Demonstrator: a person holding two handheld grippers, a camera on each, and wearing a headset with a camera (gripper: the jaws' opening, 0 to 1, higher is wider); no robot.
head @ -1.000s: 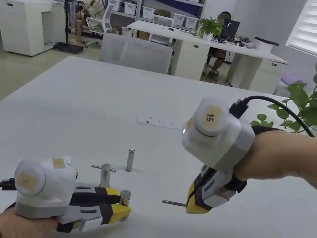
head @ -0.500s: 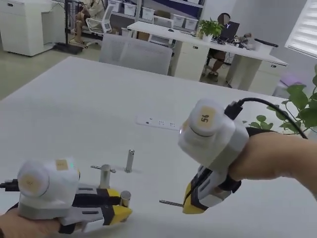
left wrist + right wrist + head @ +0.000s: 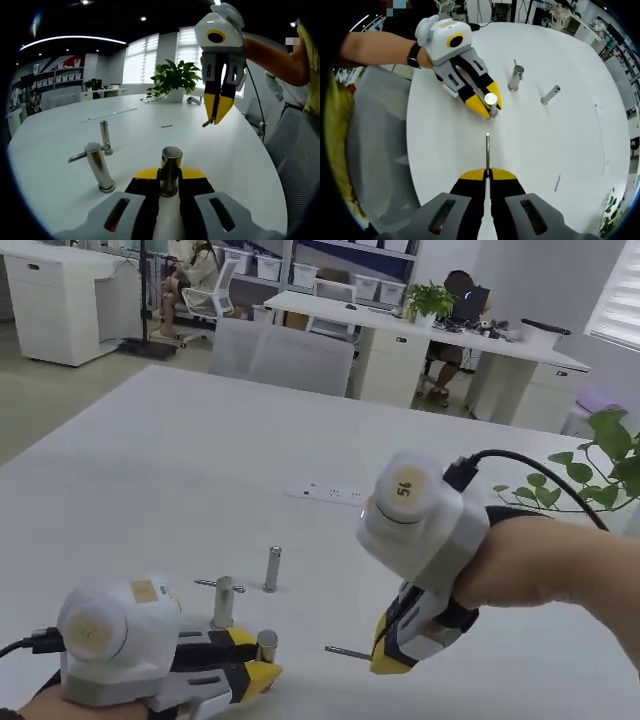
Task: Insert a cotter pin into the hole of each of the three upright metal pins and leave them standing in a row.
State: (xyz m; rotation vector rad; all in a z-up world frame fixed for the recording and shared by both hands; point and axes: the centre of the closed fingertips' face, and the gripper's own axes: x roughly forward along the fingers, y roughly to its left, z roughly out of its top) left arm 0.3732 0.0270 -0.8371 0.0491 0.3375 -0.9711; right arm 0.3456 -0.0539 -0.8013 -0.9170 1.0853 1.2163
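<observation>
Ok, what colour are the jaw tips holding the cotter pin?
Yellow, on the right gripper; clearest in the left gripper view.

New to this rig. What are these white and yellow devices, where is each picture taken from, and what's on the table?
No robot: a person holds a two-jaw gripper in each hand. One picture comes from a headset camera looking down at the table; the round ones come from a camera on each gripper. The left gripper is shut on an upright metal pin. The right gripper pinches a cotter pin, aimed at it, not touching. Two more pins stand behind: the middle pin has a cotter pin through it, the far pin looks bare. A power strip lies beyond.
</observation>
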